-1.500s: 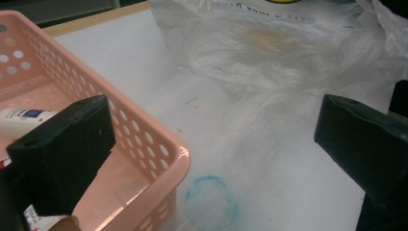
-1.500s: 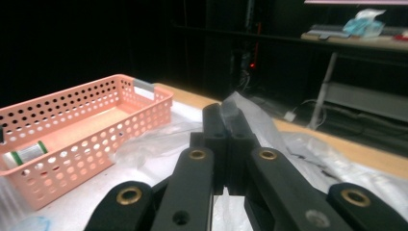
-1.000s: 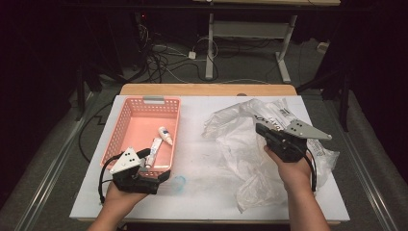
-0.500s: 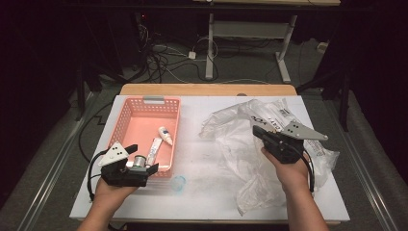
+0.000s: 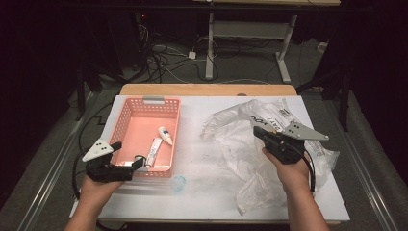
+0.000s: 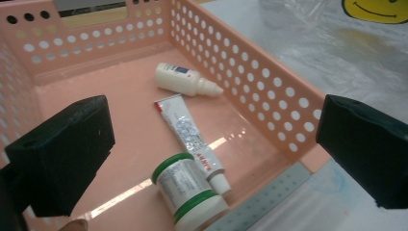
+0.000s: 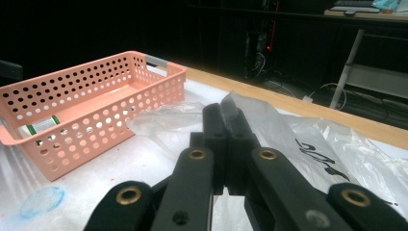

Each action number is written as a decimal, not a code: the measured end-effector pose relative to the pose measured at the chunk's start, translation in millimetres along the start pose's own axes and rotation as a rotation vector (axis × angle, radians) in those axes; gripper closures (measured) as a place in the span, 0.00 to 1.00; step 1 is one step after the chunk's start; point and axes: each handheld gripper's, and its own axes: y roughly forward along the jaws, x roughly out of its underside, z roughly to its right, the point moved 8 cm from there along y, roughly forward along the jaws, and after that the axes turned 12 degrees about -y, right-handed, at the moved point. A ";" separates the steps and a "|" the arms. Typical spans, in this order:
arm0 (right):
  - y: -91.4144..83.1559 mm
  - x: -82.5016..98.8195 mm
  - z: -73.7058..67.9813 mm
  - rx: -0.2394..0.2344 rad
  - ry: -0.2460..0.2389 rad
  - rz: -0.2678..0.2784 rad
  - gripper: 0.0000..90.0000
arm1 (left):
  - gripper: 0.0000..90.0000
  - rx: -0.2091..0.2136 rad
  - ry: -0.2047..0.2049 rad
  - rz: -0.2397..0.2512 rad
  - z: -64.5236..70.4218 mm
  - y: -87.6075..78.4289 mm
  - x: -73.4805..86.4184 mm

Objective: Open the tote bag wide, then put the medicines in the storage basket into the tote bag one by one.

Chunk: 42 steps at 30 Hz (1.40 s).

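Smiley sticker (image 6: pixel 375 10) cut off, top edge

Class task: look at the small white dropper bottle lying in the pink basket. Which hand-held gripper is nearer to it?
Left. The left hand-held gripper hangs open at the basket's near corner, facing the dropper bottle. The right hand-held gripper sits shut over the plastic bag, outside the basket.

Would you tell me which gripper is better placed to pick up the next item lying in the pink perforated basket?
Left. The left gripper hangs open at the near end of the pink perforated plastic basket, its jaws framing the green-capped jar. The right gripper is shut over the clear plastic bag, away from the basket.
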 end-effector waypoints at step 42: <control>1.1 2.6 5.3 -0.002 0.009 0.008 1.00 | 0.00 -0.001 -0.074 -0.117 1.1 53.5 -44.1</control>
